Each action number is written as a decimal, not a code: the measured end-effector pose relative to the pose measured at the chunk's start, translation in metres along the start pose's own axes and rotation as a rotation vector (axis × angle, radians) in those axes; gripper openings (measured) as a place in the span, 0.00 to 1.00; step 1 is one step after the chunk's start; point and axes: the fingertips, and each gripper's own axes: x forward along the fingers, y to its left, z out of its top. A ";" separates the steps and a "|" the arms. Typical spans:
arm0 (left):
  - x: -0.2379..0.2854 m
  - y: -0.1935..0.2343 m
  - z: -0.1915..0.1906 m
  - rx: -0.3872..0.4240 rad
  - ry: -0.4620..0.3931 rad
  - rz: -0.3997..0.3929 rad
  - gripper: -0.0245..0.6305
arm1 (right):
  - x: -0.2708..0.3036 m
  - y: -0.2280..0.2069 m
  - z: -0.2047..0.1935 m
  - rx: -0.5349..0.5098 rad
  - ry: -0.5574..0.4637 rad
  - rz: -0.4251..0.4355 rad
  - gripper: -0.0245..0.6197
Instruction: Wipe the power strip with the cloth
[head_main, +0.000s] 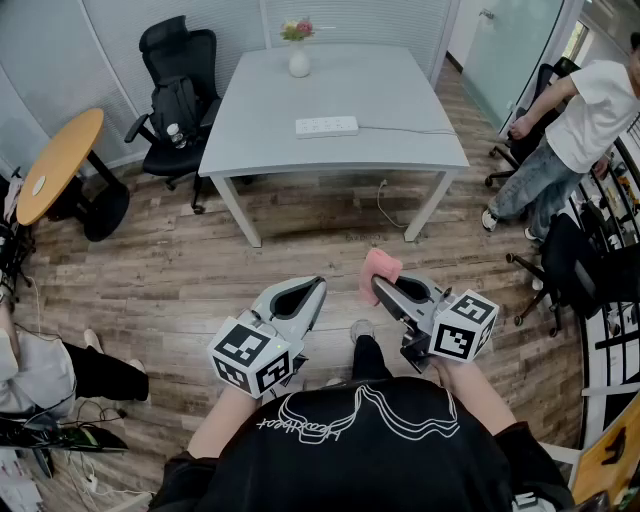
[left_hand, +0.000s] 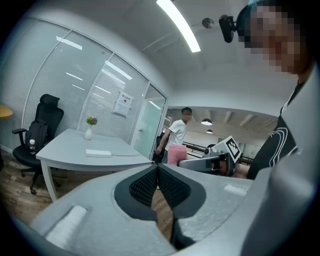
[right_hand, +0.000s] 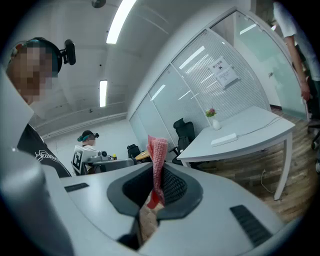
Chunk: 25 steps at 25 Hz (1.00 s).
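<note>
A white power strip (head_main: 327, 126) lies on the grey table (head_main: 270, 130), its cord trailing right; it also shows in the left gripper view (left_hand: 98, 153) and the right gripper view (right_hand: 223, 139). My right gripper (head_main: 378, 283) is shut on a pink cloth (head_main: 379, 272), which sticks up between the jaws (right_hand: 157, 156). My left gripper (head_main: 318, 285) is shut with nothing in it (left_hand: 158, 169). Both grippers are held over the wood floor, well short of the table.
A white vase with flowers (head_main: 298, 50) stands at the table's far edge. A black office chair (head_main: 177, 95) is left of the table, with a round wooden table (head_main: 58, 163) further left. A person (head_main: 565, 130) stands at right near more chairs.
</note>
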 end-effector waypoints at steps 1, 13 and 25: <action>-0.002 -0.001 0.001 0.002 -0.002 0.000 0.06 | -0.001 0.003 0.000 -0.003 -0.001 0.000 0.09; -0.010 -0.010 0.013 0.019 -0.014 0.007 0.06 | -0.007 0.012 0.009 -0.022 -0.005 0.003 0.09; 0.033 0.022 0.021 0.024 0.002 0.026 0.06 | 0.010 -0.046 0.030 -0.002 -0.024 -0.038 0.10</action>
